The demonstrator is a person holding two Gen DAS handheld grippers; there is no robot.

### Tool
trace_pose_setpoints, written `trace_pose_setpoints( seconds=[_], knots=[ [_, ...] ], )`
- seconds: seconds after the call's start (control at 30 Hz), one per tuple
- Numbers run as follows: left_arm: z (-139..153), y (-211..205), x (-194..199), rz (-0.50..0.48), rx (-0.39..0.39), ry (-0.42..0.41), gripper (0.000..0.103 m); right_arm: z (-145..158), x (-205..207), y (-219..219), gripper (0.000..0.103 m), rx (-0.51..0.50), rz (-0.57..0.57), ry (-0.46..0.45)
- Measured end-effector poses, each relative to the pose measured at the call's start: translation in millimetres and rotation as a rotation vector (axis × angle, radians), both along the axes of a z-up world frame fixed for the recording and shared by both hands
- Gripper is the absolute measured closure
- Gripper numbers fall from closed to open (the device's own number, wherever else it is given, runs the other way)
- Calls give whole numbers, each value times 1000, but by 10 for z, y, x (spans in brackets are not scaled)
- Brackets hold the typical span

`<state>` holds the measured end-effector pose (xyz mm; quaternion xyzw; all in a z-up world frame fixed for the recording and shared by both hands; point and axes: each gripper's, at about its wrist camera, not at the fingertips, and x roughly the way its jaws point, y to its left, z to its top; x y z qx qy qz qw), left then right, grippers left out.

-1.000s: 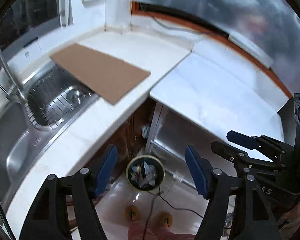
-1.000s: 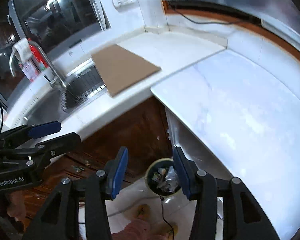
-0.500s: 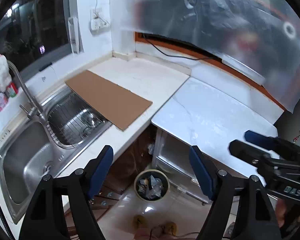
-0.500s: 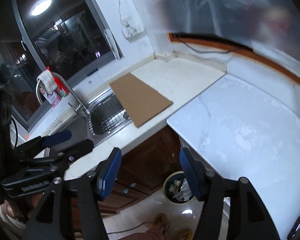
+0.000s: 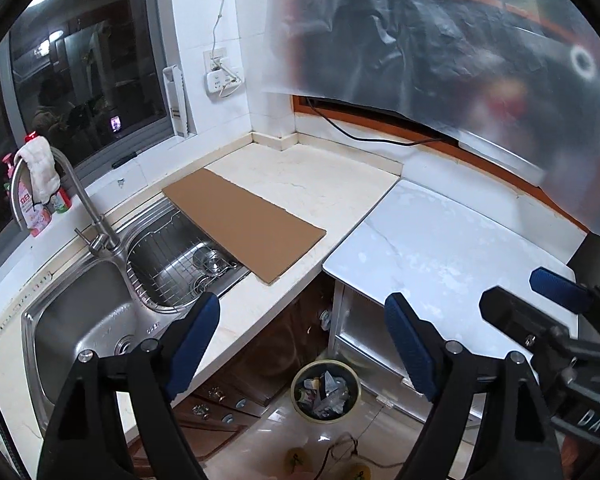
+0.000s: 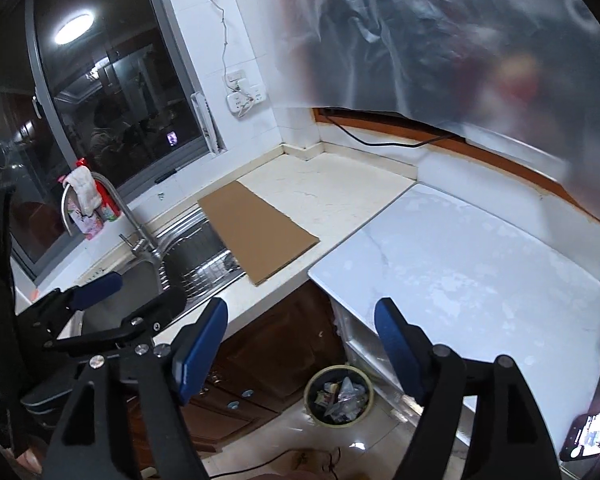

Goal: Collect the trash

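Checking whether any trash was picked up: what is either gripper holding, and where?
Nothing. The left gripper and right gripper have just been opening, with nothing between them.

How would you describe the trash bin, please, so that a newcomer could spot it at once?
Start at the L-shaped kitchen counter and look down to the glossy floor in front of its inner corner. There stands a small round bin with a pale yellow rim, open-topped and full of crumpled wrappers. It is the only container on the floor.

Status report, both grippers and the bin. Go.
Left gripper and right gripper open, empty, jaws just widened. Trash bin on floor below, holding trash. Cardboard sheet overhangs sink.
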<state>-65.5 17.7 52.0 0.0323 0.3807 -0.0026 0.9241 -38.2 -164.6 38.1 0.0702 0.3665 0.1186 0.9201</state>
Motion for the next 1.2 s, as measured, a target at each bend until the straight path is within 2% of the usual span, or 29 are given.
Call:
trace_pose_setpoints(
  seconds=[0.23,1.2],
  knots=[
    [-15,64,33,13,-16,12,20,-71,-9,28,24,-28,-14,6],
    [-62,41,74,1,-3,25,20,-108,-6,-84,24,-9,-66,20]
  ],
)
